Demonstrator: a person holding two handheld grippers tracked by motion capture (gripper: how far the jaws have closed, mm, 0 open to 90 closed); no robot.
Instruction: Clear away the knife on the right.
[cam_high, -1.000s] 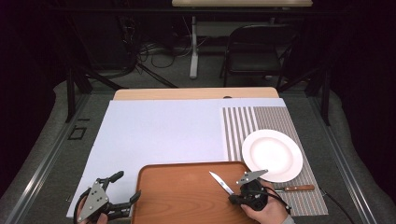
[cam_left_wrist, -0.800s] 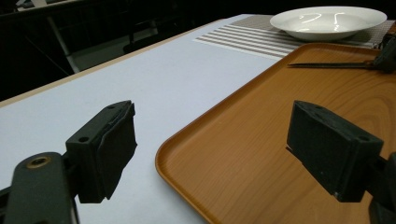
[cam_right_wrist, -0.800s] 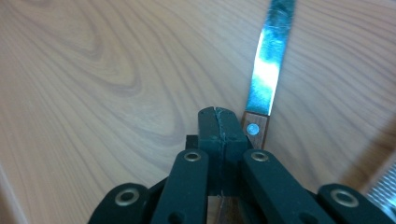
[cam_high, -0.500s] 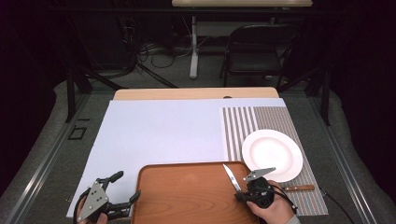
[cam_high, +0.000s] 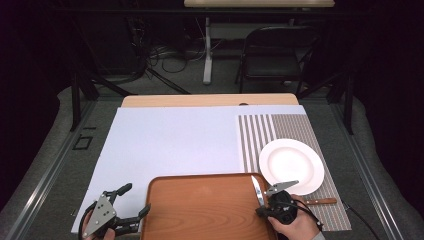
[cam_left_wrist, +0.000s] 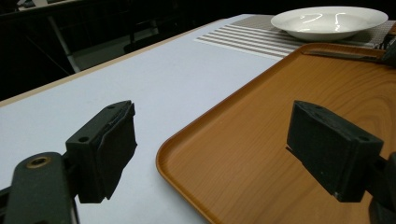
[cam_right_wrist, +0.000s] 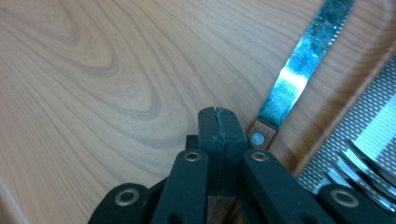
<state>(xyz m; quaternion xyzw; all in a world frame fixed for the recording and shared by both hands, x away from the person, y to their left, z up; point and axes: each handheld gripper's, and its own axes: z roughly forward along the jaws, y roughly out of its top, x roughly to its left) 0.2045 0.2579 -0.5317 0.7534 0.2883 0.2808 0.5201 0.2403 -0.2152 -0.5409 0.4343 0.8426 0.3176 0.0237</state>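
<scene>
A knife (cam_high: 257, 189) with a steel blade (cam_right_wrist: 299, 70) and a riveted wooden handle hangs over the right edge of the brown wooden tray (cam_high: 200, 210). My right gripper (cam_high: 270, 204) is shut on its handle; in the right gripper view the pads (cam_right_wrist: 217, 112) meet and the wood shows between the jaws below them. The blade points away from me, toward the white plate (cam_high: 291, 165). My left gripper (cam_high: 136, 199) rests open at the tray's left edge, and its jaws (cam_left_wrist: 224, 154) straddle the tray's near corner with nothing between them.
The plate sits on a striped placemat (cam_high: 260, 135) at the right of a pale blue table cover (cam_high: 170, 145). A wooden-handled utensil (cam_high: 320, 201) lies on the mat below the plate, and fork tines (cam_right_wrist: 364, 168) show beside the tray. A chair (cam_high: 270, 55) stands beyond the table.
My right gripper has carried the knife to the right across the tray, up to its right edge. The left gripper has stayed where it was.
</scene>
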